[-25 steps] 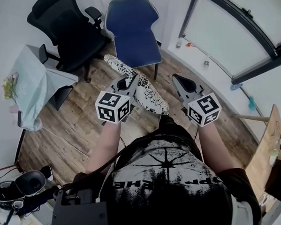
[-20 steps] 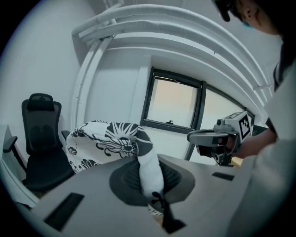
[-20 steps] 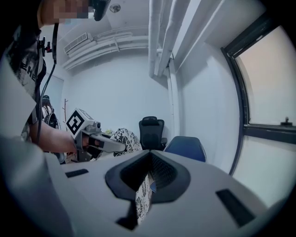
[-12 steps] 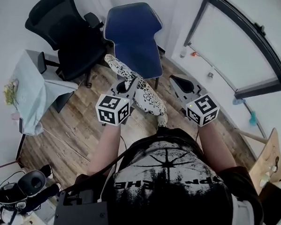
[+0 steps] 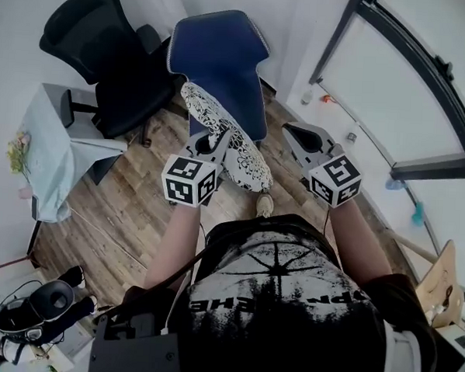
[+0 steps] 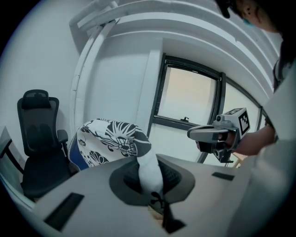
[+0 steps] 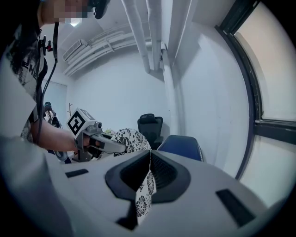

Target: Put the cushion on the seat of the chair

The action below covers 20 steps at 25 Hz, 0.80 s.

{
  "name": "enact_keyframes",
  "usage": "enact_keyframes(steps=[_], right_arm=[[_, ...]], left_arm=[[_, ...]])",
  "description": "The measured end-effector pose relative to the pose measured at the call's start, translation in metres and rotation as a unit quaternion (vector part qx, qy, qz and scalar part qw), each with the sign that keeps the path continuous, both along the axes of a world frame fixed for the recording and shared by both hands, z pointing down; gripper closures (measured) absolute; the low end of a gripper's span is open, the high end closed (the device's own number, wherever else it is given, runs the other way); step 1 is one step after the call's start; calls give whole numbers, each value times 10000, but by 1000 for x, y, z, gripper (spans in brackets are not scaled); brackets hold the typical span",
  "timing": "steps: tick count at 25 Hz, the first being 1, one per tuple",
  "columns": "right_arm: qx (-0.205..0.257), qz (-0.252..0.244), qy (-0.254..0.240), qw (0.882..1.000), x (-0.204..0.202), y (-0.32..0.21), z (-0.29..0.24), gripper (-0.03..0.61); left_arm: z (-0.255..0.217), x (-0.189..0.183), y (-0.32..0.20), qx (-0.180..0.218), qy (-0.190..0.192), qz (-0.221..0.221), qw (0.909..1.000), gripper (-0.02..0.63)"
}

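Observation:
The cushion [image 5: 223,138] is white with a black flower print. It hangs in the air between my grippers, its far end over the front of the blue chair [image 5: 220,60]. My left gripper [image 5: 218,142] is shut on the cushion's near edge, and the fabric [image 6: 145,162] bulges up out of its jaws. My right gripper [image 5: 293,134] is to the right, shut on a thin strip of the printed fabric [image 7: 145,187] that hangs down from its jaws. The blue chair's seat [image 7: 181,146] lies ahead in the right gripper view.
A black office chair [image 5: 107,50] stands left of the blue chair. A small table under a pale cloth [image 5: 44,144] is at the left wall. Dark gear [image 5: 36,307] lies on the wooden floor at bottom left. A large window [image 5: 409,82] fills the right side.
Both grippers have carried the cushion forward toward the blue chair. The cushion's far end now overlaps the front of the seat, where before it hung short of it.

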State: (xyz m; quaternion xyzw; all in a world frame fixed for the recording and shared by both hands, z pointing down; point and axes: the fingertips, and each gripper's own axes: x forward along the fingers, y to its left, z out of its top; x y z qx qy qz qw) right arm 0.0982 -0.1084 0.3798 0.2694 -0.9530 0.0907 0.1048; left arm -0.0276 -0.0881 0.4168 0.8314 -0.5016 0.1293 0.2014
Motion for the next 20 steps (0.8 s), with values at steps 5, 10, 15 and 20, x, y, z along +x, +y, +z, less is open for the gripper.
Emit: enact_keyframes(steps=[5, 10, 15, 20], right_arm=[[46, -85, 13, 10000, 0, -19, 1, 560], [2, -111, -13, 9999, -6, -27, 3, 560], [-98, -26, -27, 9999, -10, -38, 11, 560], [-235, 199, 5, 9995, -20, -55, 26, 560]], left_arm=[[0, 5, -20, 1, -100, -24, 9999, 591], [2, 3, -32, -22, -173, 4, 9998, 591], [13, -1, -52, -128, -205, 139, 9996, 591], [24, -8, -81, -211, -162, 382, 9989, 591]])
